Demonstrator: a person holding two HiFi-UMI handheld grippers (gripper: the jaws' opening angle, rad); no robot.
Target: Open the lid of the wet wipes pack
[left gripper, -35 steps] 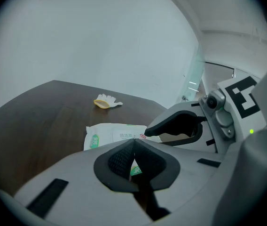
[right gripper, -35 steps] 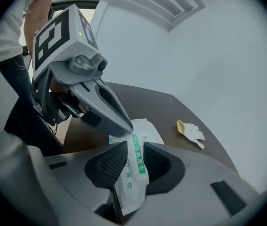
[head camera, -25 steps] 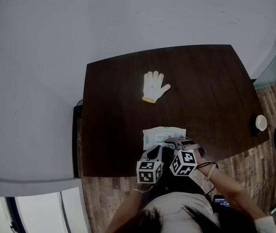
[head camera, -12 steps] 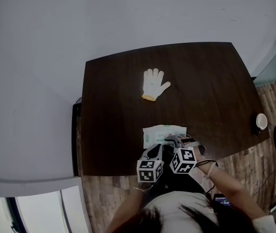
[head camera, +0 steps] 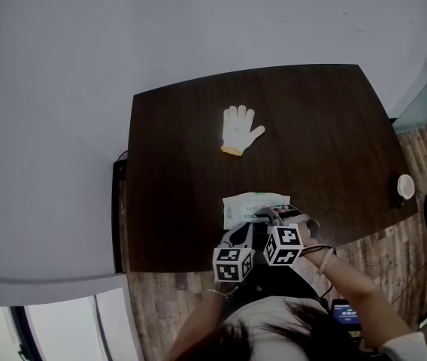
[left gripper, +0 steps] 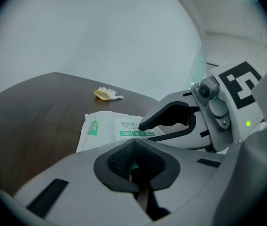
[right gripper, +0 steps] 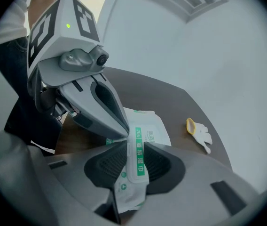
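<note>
wet wipes pack (head camera: 252,205) lies flat near the table's (head camera: 176,164) front edge. right gripper (right gripper: 136,150) is clamped on its lid flap (right gripper: 139,158). left gripper (left gripper: 132,160) is closed, seemingly pinching the pack's near edge. i'd peel slowly, pack held down. glove (head camera: 240,128) lies well apart.

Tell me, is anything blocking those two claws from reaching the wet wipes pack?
Nothing visible. The right gripper is shut on the lid, and the left gripper seems to pinch the near edge of the wet wipes pack. The glove lies well clear.
</note>
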